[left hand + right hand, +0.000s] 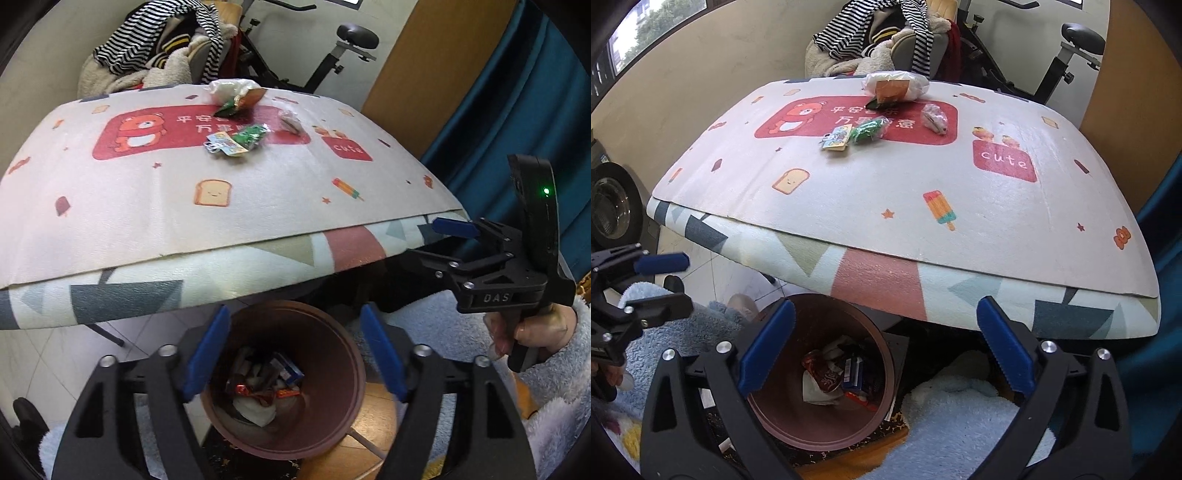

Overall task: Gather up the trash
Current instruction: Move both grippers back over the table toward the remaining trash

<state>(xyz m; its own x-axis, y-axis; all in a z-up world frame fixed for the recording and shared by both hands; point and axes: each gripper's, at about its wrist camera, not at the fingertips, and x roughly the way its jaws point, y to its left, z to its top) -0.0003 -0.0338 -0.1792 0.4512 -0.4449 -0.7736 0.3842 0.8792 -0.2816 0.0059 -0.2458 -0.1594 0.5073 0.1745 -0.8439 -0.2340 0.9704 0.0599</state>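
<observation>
Several wrappers (pixel 849 134) on cartoon-print table (pixel 923 221)

Black grippers (pixel 295 354), blue pads (pixel 768 347), fluffy pale-blue sleeve (pixel 554 369).

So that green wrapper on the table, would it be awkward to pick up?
Probably a little. The green wrapper looks crumpled and thin, so it should be light and floppy, likely crushing flat when pinched. It touches the small printed card beside it, so a push might drag that along. It seems unlikely to roll.
</observation>
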